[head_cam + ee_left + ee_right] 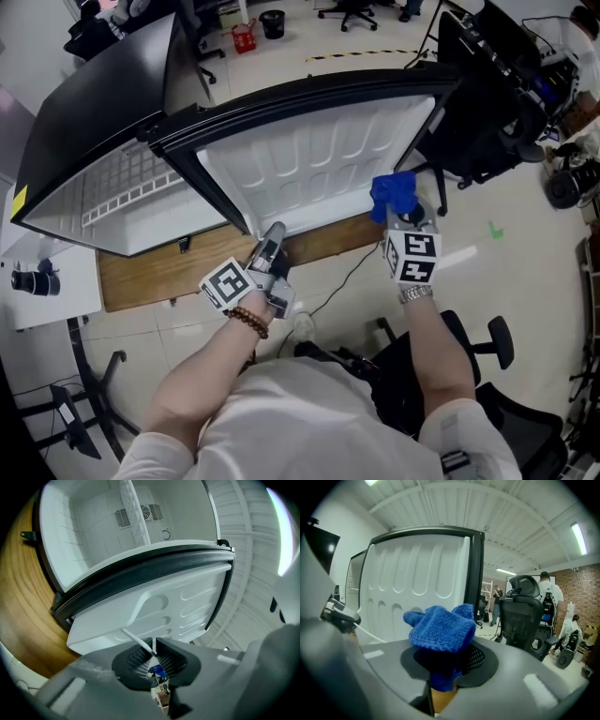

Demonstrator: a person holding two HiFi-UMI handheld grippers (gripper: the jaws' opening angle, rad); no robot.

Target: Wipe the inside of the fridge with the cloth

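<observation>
The black fridge (94, 103) stands on a wooden board with its door (309, 164) swung open, white inner side facing me. Through the left gripper view I look into the white fridge cavity (93, 522), above the door's moulded liner (178, 606). My right gripper (401, 214) is shut on the blue cloth (394, 192), bunched against the door's lower right corner. That cloth (440, 627) bulges over the right gripper (445, 667) before the door liner (417, 578). My left gripper (274, 234) is shut, just below the door's bottom edge; a thin white cord (136, 641) crosses its jaws (153, 657).
The wooden board (141, 272) lies under the fridge on a tiled floor. A white table (47, 281) with a black device is at the left. Office chairs (487, 122) stand right of the door and beneath me (487, 375). People stand far off behind a chair (525, 616).
</observation>
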